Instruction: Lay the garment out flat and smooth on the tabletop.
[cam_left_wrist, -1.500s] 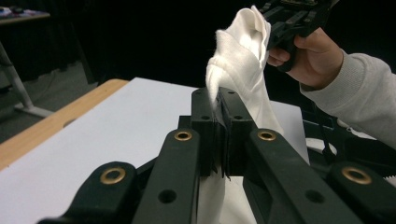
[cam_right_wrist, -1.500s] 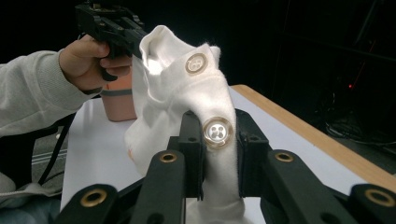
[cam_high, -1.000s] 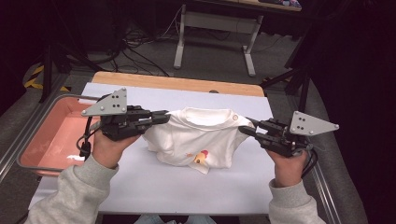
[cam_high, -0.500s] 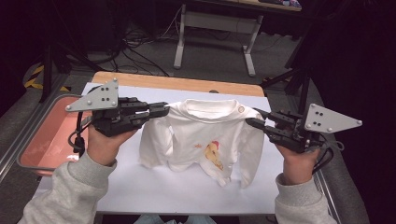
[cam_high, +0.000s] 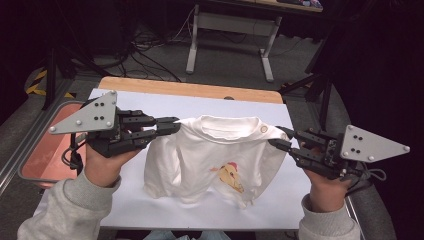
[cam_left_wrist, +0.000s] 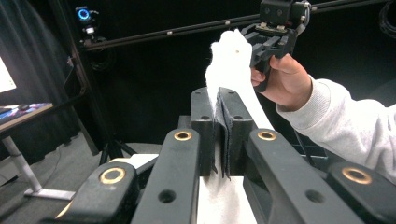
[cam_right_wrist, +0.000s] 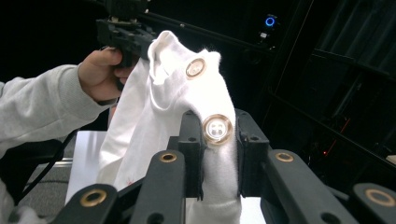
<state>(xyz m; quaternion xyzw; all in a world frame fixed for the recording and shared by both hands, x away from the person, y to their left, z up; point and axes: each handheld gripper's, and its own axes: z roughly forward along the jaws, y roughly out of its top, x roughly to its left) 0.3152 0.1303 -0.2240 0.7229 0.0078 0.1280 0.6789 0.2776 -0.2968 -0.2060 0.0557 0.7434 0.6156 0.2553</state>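
A small white shirt (cam_high: 220, 155) with a yellow chick print hangs spread in the air above the white table top (cam_high: 150, 205). My left gripper (cam_high: 172, 126) is shut on its left shoulder, and my right gripper (cam_high: 276, 138) is shut on its right shoulder beside the snap buttons. In the left gripper view the cloth (cam_left_wrist: 229, 70) runs from between my pads (cam_left_wrist: 231, 135) up to the other gripper (cam_left_wrist: 273, 35). In the right gripper view the shirt (cam_right_wrist: 182, 102) with two metal snaps is pinched between my jaws, and the other gripper (cam_right_wrist: 123, 35) holds the far shoulder.
A pink tray (cam_high: 42, 150) in a metal frame sits at the table's left side. The wooden table edge (cam_high: 190, 90) runs along the back. Beyond it stand a grey table stand (cam_high: 230, 25) and floor cables. Dark stands rise at the right.
Both grippers have lifted and drawn apart, pulling the crumpled shirt off the table until it hangs spread open by its shoulders.
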